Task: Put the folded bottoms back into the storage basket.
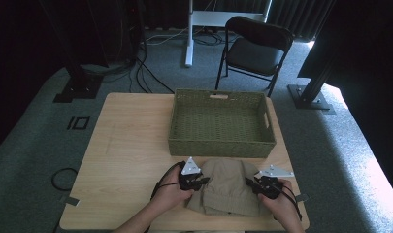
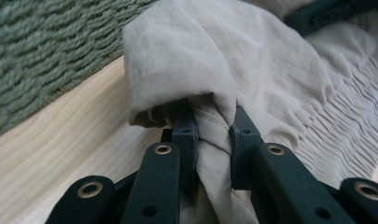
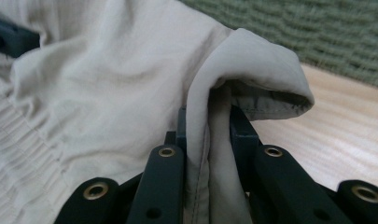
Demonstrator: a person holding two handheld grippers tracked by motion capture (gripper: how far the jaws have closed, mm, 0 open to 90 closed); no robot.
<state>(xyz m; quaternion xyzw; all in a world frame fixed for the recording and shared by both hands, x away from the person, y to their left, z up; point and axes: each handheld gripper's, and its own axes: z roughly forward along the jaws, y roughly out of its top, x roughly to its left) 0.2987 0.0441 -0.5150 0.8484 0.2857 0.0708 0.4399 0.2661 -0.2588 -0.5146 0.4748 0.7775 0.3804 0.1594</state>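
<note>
Beige garment (image 1: 228,187) on table (image 1: 131,145), just in front of green basket (image 1: 221,121). L gripper (image 1: 193,182) & R gripper (image 1: 263,187): jaws pinched on cloth at opp. edges. Lift evenly, keep fabric taut, clear basket's near wall.

The table (image 1: 136,145) is softly lit; beyond it the room is left dark, with glare seen on the carpet to its right.

On the worktop (image 1: 126,145), the basket (image 1: 221,145) sits at 12 o'clock, the garment (image 1: 228,187) just before it at 6 o'clock; a chair (image 1: 254,48) stands behind.
</note>
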